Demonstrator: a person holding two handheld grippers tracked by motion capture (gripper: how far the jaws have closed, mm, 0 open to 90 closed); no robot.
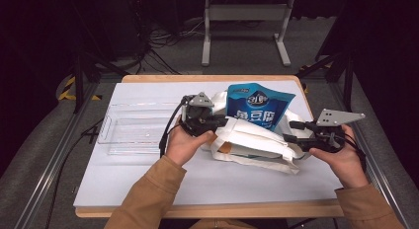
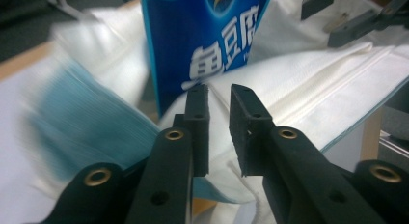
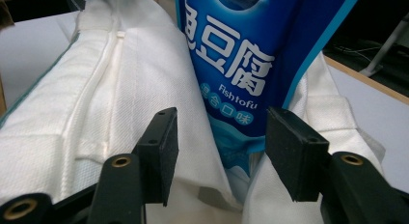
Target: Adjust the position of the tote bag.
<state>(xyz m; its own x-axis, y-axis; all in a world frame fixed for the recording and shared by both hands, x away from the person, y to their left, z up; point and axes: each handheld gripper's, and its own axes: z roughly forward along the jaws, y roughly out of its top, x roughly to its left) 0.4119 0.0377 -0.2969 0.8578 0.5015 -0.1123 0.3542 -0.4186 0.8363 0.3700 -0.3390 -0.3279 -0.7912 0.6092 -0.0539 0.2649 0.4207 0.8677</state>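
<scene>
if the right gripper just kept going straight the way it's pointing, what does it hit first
Most likely the blue fish tofu pouch, standing in the white cloth bag. It lies between the open jaws of the right gripper, with the bag's fabric around it; depth is hard to judge.

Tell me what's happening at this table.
A person holds a claw in each hand at a white cloth tote bag lying on the table. A blue fish tofu pouch sticks up out of the bag's mouth. The left claw hovers slightly open at the bag's edge; the right claw stands open around the pouch's lower part. A clear plastic tray sits left.
</scene>
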